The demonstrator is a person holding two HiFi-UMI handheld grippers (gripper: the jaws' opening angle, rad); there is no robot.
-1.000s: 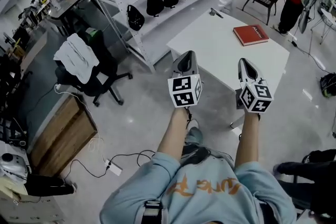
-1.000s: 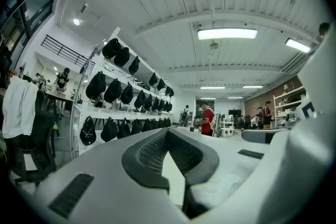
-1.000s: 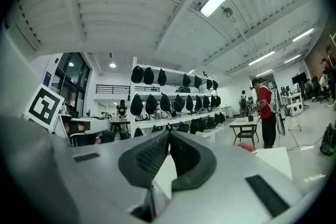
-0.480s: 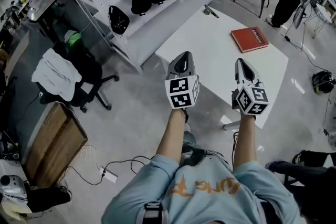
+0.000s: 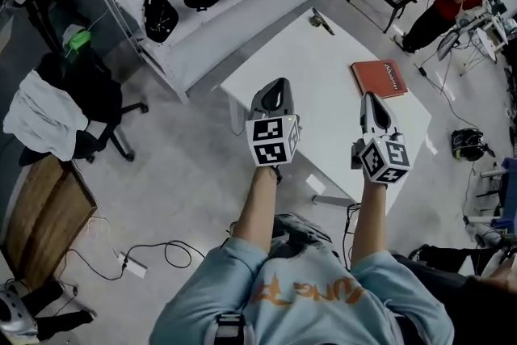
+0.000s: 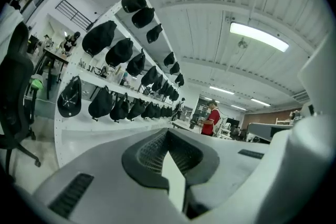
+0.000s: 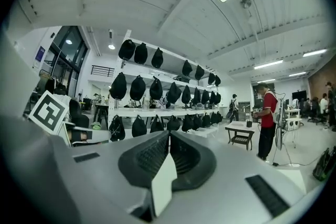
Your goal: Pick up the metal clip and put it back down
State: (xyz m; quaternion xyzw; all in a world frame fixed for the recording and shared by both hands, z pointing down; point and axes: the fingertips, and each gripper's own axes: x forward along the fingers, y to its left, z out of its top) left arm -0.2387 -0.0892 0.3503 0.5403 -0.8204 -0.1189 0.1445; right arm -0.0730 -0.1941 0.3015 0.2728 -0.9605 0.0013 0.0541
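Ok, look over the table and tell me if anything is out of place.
Nothing stands out. The red book lies flat near the right edge of the white table, and the metal clip sits at the far end. Nothing looks spilled or damaged.

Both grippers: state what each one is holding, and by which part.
Nothing is held. The left gripper and the right gripper each have their jaws closed together, with nothing between them.
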